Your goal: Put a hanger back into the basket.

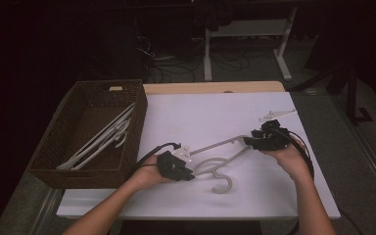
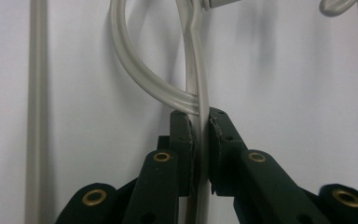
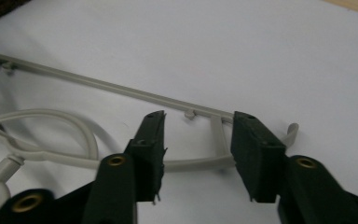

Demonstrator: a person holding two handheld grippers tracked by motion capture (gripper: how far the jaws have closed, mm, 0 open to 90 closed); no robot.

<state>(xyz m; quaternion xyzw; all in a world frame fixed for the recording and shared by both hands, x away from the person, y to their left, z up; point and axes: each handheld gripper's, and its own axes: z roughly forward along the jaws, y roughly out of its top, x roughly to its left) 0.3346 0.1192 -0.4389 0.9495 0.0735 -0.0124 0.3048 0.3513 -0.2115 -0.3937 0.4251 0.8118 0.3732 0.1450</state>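
A grey plastic hanger (image 1: pixel 220 145) lies on the white tabletop (image 1: pixel 200 112), its hook (image 1: pixel 223 185) towards the front edge. My left gripper (image 1: pixel 188 174) is shut on it near the hook. In the left gripper view the pads (image 2: pixel 186 140) pinch the thin strip where the hanger's curved loop (image 2: pixel 135 70) crosses it, at the gripper's tip (image 2: pixel 200 135). My right gripper (image 1: pixel 249 142) hovers at the hanger's right end. In the right gripper view it (image 3: pixel 198 135) stands open, and the hanger's end bar (image 3: pixel 216 135) sits between the jaws without touching them.
A brown wicker basket (image 1: pixel 78 171) stands at the table's left with several white hangers (image 1: pixel 103 137) in it. A strip of bare wood (image 1: pixel 215 87) shows at the table's back edge. Table legs and cables are on the dark floor beyond.
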